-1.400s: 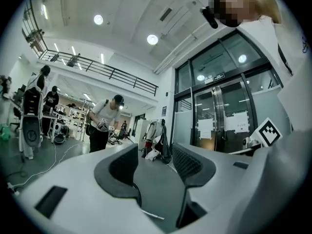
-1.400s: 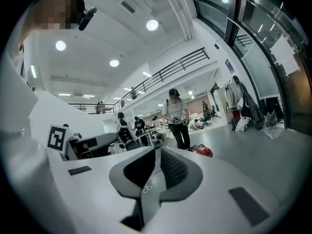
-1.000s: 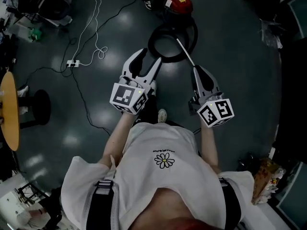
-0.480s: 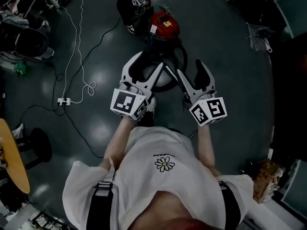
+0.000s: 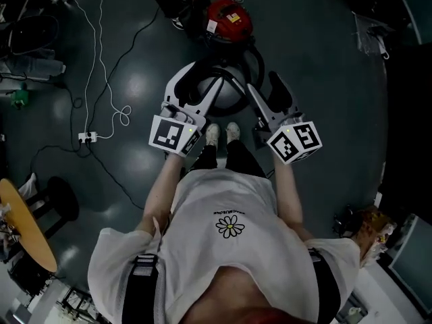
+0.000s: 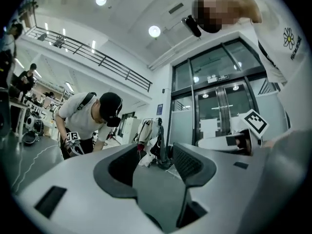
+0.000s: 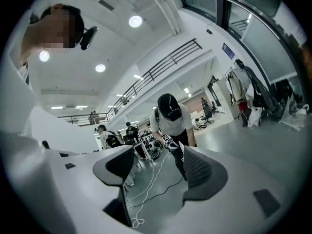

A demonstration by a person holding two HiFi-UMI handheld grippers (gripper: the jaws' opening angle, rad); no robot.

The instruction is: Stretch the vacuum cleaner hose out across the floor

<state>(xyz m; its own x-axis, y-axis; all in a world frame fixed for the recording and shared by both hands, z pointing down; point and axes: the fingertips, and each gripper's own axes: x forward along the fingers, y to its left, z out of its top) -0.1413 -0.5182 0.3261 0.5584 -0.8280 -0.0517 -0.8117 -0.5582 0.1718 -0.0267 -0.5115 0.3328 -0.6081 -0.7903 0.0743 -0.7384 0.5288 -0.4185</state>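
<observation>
The red vacuum cleaner (image 5: pixel 229 17) stands on the dark floor at the top of the head view. Its black hose (image 5: pixel 259 61) lies coiled in a loop just below it, with the thin metal wand (image 5: pixel 233 86) across the loop. My left gripper (image 5: pixel 200 83) hovers over the left of the coil, jaws apart and empty. My right gripper (image 5: pixel 264 85) hovers over its right side, jaws wide apart, touching nothing. In the left gripper view the left gripper (image 6: pixel 155 163) has only the room between its pads. The right gripper (image 7: pixel 158 165) likewise shows only floor and cable.
A white cable (image 5: pixel 101 46) runs down the left to a power strip (image 5: pixel 86 137). Another person (image 6: pixel 90 118) bends over with marker grippers beyond the vacuum cleaner. A round wooden table (image 5: pixel 27 228) and a black stool (image 5: pixel 57 198) stand at the left. My shoes (image 5: pixel 223 132) sit beside the coil.
The right gripper, earlier shut on the wand, has let go and stands open. The vacuum cleaner and coil now lie closer below me. The left gripper's jaws look unchanged.
</observation>
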